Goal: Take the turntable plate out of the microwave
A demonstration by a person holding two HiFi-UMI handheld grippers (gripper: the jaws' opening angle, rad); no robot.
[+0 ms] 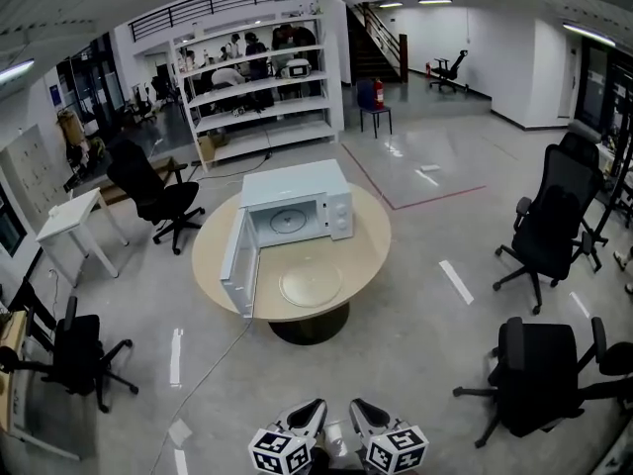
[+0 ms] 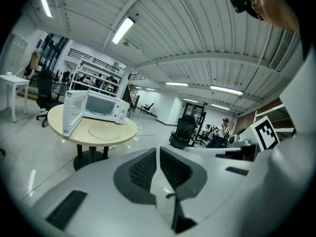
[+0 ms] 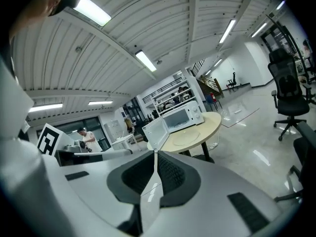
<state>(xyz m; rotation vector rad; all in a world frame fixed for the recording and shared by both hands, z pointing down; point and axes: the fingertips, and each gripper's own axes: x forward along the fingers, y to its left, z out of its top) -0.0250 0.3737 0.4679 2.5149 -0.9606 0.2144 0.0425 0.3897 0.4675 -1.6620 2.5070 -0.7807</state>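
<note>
The left tongs [image 1: 307, 413] and the right tongs [image 1: 365, 413] are held side by side nearest the camera, well apart from the table [image 1: 373, 262]; each pair is seen closed, jaws pressed together, with nothing gripped. Farther off, the turntable plate [image 1: 311, 284] is seen lying flat on the round table, just before the microwave [image 1: 318, 182], whose door [image 1: 238, 262] is swung open.

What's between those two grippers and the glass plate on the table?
Only bare floor and the table's near edge separate the left gripper and right gripper from the glass plate, as the head view shows.
</note>
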